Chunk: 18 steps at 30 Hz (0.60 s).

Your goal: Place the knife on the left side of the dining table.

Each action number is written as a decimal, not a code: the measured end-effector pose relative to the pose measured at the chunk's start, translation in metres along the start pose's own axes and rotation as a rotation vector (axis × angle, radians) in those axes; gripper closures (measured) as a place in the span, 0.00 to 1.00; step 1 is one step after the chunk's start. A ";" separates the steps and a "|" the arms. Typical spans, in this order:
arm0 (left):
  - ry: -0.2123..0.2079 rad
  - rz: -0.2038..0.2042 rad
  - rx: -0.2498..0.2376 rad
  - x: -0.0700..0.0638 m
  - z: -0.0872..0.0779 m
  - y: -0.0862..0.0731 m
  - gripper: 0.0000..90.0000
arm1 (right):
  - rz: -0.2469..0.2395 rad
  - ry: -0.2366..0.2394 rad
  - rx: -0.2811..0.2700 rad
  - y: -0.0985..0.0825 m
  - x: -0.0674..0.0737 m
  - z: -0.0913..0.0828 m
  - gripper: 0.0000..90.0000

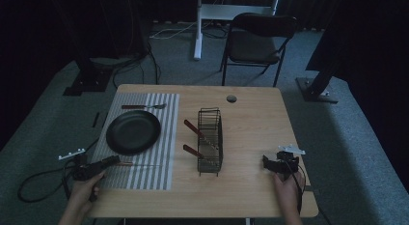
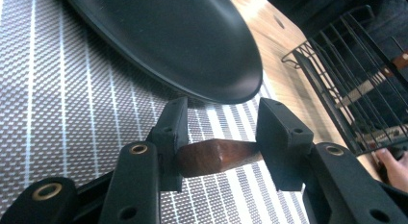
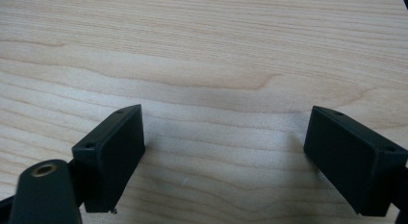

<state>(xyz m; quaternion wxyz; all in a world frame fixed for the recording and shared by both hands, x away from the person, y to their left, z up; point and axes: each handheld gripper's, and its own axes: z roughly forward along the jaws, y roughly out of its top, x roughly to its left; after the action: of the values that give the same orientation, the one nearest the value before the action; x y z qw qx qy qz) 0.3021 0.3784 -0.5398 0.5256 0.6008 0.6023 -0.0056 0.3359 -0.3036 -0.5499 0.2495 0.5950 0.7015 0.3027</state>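
Two grippers are on the desk [image 1: 251, 186]. Left of the wire rack [image 1: 210, 140], the left gripper [image 2: 219, 137] lies on the striped mat [image 1: 159, 179] just in front of the black plate [image 1: 133, 132]; its jaws stand on both sides of a knife's [image 1: 140, 164] brown wooden handle, one touching it, the other with a small gap. A fork [image 1: 143, 106] lies on the mat behind the plate. Right of the rack, the right gripper [image 3: 226, 152] rests on bare wood with jaws wide apart, holding nothing. Two more wooden handles stick out of the rack.
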 end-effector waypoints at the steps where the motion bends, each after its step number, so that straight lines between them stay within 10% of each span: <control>1: 0.010 -0.014 0.001 0.001 0.001 0.000 0.62 | 0.000 0.000 0.000 0.000 0.000 0.000 0.15; 4: 0.020 -0.021 0.002 0.002 0.002 0.000 0.61 | 0.000 0.000 0.000 0.000 0.000 0.000 0.15; 11: 0.201 0.039 0.026 0.000 0.013 0.002 0.52 | 0.000 0.000 0.000 0.000 0.000 0.000 0.15; 18: 0.302 0.161 0.029 -0.009 0.021 0.003 0.47 | 0.000 0.000 0.000 0.000 0.000 0.000 0.15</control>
<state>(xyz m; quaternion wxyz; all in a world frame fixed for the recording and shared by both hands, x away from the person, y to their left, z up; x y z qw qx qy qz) 0.3152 0.3590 -0.5414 0.4192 0.6487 0.6241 0.1179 0.3358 -0.3036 -0.5499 0.2495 0.5952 0.7014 0.3027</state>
